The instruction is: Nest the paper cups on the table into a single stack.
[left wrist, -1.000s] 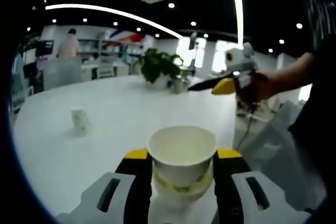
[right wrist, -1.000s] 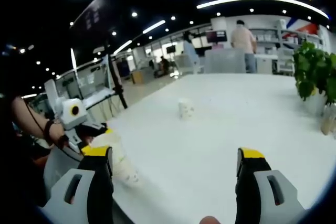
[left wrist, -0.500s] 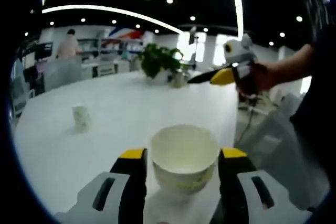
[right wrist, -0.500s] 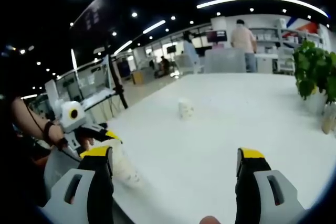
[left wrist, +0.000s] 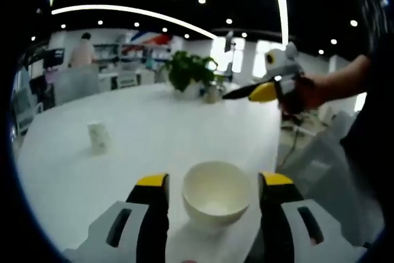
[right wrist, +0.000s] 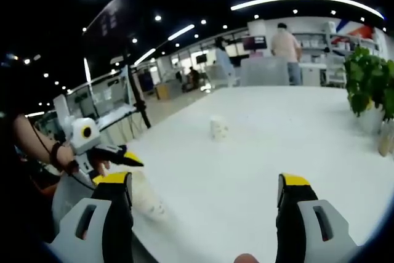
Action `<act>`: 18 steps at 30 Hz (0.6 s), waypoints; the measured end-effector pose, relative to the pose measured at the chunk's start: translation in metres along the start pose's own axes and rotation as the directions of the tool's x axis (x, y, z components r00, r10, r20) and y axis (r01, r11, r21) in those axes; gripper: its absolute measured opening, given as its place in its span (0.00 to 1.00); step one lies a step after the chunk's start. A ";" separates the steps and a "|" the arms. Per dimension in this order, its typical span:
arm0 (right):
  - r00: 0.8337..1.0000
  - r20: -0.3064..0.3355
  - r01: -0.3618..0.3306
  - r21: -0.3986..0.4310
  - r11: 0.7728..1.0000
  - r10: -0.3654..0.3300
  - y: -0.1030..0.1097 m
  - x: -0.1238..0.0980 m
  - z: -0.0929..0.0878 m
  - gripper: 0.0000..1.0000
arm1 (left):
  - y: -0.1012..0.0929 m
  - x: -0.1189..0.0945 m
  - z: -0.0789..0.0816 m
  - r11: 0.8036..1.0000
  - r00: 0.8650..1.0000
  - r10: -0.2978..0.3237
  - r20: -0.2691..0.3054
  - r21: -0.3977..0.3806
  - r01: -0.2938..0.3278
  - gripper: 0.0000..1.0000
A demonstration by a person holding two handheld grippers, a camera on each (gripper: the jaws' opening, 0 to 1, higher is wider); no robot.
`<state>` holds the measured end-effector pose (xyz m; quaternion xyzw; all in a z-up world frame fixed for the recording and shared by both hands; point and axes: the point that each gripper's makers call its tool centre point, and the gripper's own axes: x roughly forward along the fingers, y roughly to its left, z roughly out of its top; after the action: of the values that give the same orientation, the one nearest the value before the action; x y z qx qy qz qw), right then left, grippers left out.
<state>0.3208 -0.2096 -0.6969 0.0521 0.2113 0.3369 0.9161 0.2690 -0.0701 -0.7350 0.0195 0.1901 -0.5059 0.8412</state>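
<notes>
Left tongs [left wrist: 213, 189] gape around a cup [left wrist: 217, 196] on the bench [left wrist: 154, 133], untouched; right tongs [right wrist: 203, 190] hover wide, empty.

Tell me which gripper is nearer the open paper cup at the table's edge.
Left. The left gripper straddles the paper cup, jaws open; the right gripper hangs apart.

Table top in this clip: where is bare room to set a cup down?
The white table is bare between the far cup and the plant, and ahead of the right gripper. The near edge is tighter: a near cup sits between the left gripper fingers.
</notes>
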 end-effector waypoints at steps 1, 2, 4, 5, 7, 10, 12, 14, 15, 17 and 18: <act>1.000 0.000 0.001 0.001 1.000 -0.001 -0.001 0.000 0.000 0.97 | 0.001 0.000 0.001 1.000 1.000 0.002 0.004 -0.002 -0.002 0.57; 1.000 0.000 0.002 0.001 1.000 -0.002 -0.001 0.000 0.000 0.97 | 0.002 -0.001 0.003 1.000 1.000 0.006 0.009 -0.003 -0.006 0.57; 1.000 -0.001 0.003 0.002 1.000 -0.003 -0.001 -0.001 0.000 0.97 | 0.003 -0.002 0.004 1.000 1.000 0.011 0.013 -0.004 -0.010 0.57; 1.000 0.001 0.002 0.001 1.000 -0.002 -0.001 -0.001 -0.001 0.97 | 0.005 -0.003 0.004 1.000 1.000 0.013 0.015 -0.004 -0.013 0.57; 1.000 0.000 0.002 0.001 1.000 -0.002 -0.002 0.000 -0.001 0.96 | 0.006 -0.004 0.006 1.000 1.000 0.021 0.018 -0.006 -0.021 0.58; 1.000 0.004 0.001 0.005 1.000 -0.001 -0.001 0.001 0.000 0.96 | 0.010 -0.007 0.009 0.999 0.999 0.037 0.029 -0.009 -0.037 0.59; 1.000 0.004 -0.002 0.004 1.000 0.002 0.000 0.002 0.000 0.96 | 0.014 -0.010 0.012 0.999 0.998 0.050 0.035 -0.011 -0.049 0.60; 1.000 0.002 -0.004 0.004 1.000 0.004 0.001 0.002 0.000 0.96 | 0.020 -0.013 0.013 0.998 0.997 0.066 0.041 -0.022 -0.065 0.60; 1.000 0.002 -0.005 0.004 1.000 0.005 0.001 0.003 0.000 0.96 | 0.024 -0.015 0.015 0.997 0.996 0.076 0.051 -0.029 -0.075 0.61; 1.000 0.003 -0.008 0.003 1.000 0.008 0.002 0.003 0.000 0.96 | 0.029 -0.019 0.019 0.995 0.993 0.095 0.065 -0.038 -0.093 0.63; 1.000 0.001 -0.008 0.001 1.000 0.008 0.003 0.003 0.000 0.96 | 0.031 -0.020 0.020 0.994 0.992 0.103 0.071 -0.043 -0.101 0.64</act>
<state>0.3214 -0.2058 -0.6969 0.0536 0.2106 0.3406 0.9148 0.2934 -0.0422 -0.7141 -0.0062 0.1678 -0.4587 0.8726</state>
